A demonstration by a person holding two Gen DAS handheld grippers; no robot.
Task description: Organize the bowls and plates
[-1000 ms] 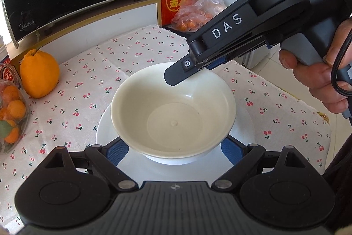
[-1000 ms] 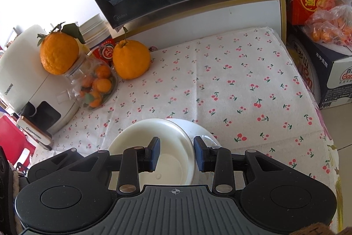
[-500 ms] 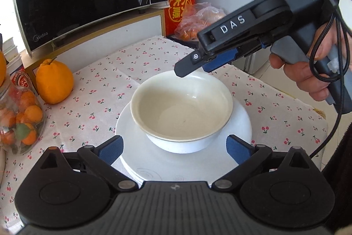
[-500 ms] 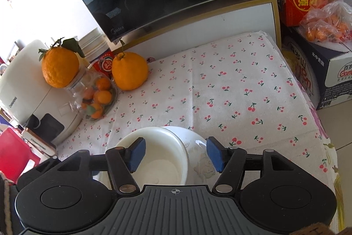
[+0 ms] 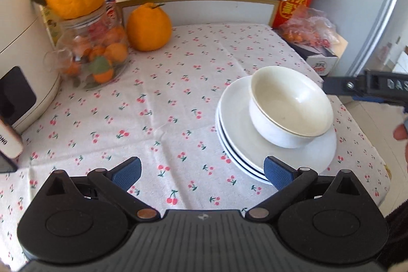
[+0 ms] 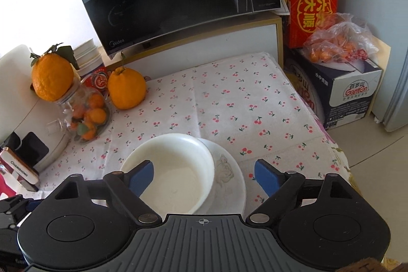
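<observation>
Bowl (image 5: 290,106) released onto plates (image 5: 234,142); right gripper (image 6: 204,176) just spread, left gripper (image 5: 201,173) wide, both empty; stack done, likely retreat next.

Bright daylight, blown-out upper left, sharp focus, fisheye-curved edges.

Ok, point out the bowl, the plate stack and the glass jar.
bowl (image 5: 293,106): left wrist view, inner wall.
plate stack (image 5: 234,129): left wrist view, bare left rim of the top plate.
glass jar (image 5: 94,52): left wrist view, front of the glass body.
</observation>
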